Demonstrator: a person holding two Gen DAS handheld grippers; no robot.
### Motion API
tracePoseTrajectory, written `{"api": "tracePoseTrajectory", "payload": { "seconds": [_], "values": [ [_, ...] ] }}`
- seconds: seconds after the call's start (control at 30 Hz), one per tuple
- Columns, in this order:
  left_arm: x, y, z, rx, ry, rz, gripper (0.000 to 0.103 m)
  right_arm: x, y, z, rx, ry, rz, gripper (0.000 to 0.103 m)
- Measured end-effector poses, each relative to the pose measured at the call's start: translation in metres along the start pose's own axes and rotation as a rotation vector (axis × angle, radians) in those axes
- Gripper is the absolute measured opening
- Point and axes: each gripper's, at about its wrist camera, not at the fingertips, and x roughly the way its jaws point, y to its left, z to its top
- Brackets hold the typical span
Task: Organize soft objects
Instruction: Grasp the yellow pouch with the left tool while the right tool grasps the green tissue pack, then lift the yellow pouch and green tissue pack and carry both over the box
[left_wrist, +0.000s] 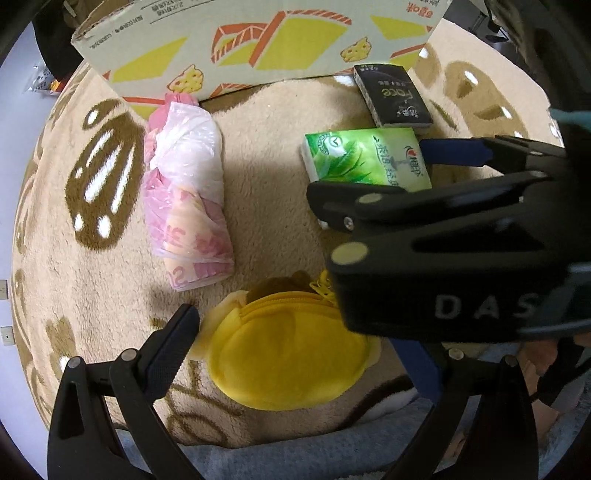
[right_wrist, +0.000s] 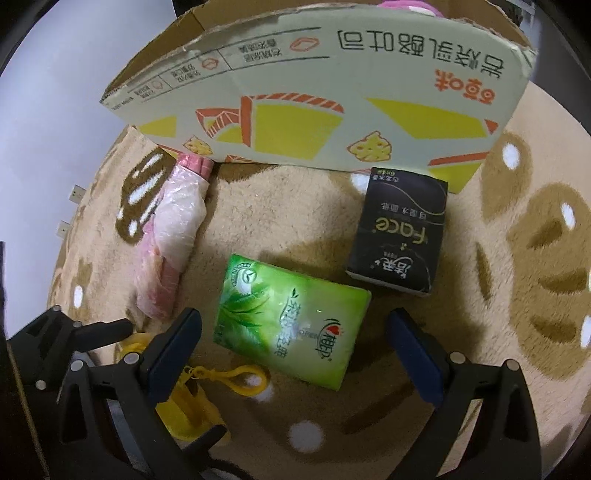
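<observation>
While both tools hang over a beige rug (right_wrist: 303, 229) with brown patterns, the soft things lie on it in front of a printed cardboard box (right_wrist: 314, 92). At the far left, a roll of pink and white plastic bags (left_wrist: 184, 192) lies with its far end touching the box. Next, the left tool (left_wrist: 295, 354) has its fingers spread wide on both sides of a yellow plush pouch (left_wrist: 288, 354); the left finger (left_wrist: 170, 354) is just beside the edge of the pouch, and I cannot tell if it touches. In the right wrist view the pouch's yellow clip (right_wrist: 245, 378) lies near the green tissue pack (right_wrist: 291, 321). The right tool (right_wrist: 295, 358) is also spread open, holding nothing, with the green pack lying tilted between and just ahead of its fingers. To the right, a black tissue pack (right_wrist: 399, 236) lies near the box, close to the green one but apart from it.
</observation>
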Motion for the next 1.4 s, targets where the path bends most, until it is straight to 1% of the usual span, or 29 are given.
{"api": "tracePoseTrajectory", "payload": {
  "seconds": [0.07,0.2,0.27,0.3,0.43,0.57,0.7,0.77,0.87,0.93,1.03,1.13,1.2,1.27,1.33,1.4],
  "values": [
    [0.002,0.0,0.0,0.001,0.008,0.004,0.1,0.003,0.003,-0.001,0.001,0.001,-0.003,0.103],
    [0.012,-0.007,-0.001,0.007,0.047,0.043,0.099,0.006,0.005,-0.001,-0.011,-0.001,-0.029,0.101],
    [0.014,-0.009,-0.003,-0.001,0.056,0.047,0.093,0.009,0.007,-0.002,-0.019,-0.001,-0.038,0.101],
    [0.016,-0.01,-0.003,-0.005,0.057,0.044,0.093,0.009,0.009,-0.002,-0.022,-0.001,-0.044,0.1],
    [0.013,-0.006,-0.005,-0.029,0.049,0.016,0.086,0.01,0.012,-0.001,-0.019,-0.008,-0.053,0.089],
    [0.002,0.008,-0.01,-0.055,0.035,0.003,0.082,0.009,0.012,-0.001,-0.016,-0.011,-0.053,0.086],
    [-0.007,0.016,-0.012,-0.09,0.004,0.007,0.081,0.005,0.006,0.0,-0.001,-0.011,-0.04,0.084],
    [-0.014,0.021,-0.013,-0.111,-0.026,0.037,0.081,0.0,0.001,-0.002,0.011,-0.016,-0.03,0.084],
    [-0.026,0.033,-0.015,-0.143,-0.075,0.049,0.081,-0.01,-0.003,-0.004,0.016,-0.041,-0.02,0.084],
    [-0.034,0.034,-0.017,-0.157,-0.107,0.058,0.081,-0.021,-0.005,-0.006,0.017,-0.07,-0.012,0.084],
    [-0.048,0.036,-0.019,-0.175,-0.17,0.074,0.081,-0.037,-0.004,-0.009,0.001,-0.142,-0.01,0.084],
    [-0.059,0.042,-0.024,-0.199,-0.254,0.067,0.081,-0.054,-0.001,-0.01,-0.022,-0.219,-0.025,0.084],
    [-0.071,0.036,-0.018,-0.21,-0.303,0.07,0.081,-0.068,-0.004,-0.01,-0.015,-0.261,-0.014,0.084],
    [-0.086,0.037,-0.02,-0.215,-0.375,0.093,0.081,-0.08,-0.006,-0.011,-0.009,-0.305,-0.013,0.084],
    [-0.091,0.043,-0.011,-0.213,-0.423,0.108,0.081,-0.092,-0.006,-0.011,-0.01,-0.344,-0.016,0.084],
    [-0.103,0.04,-0.014,-0.212,-0.483,0.125,0.081,-0.105,-0.009,-0.012,-0.01,-0.382,-0.014,0.083]
  ]
}}
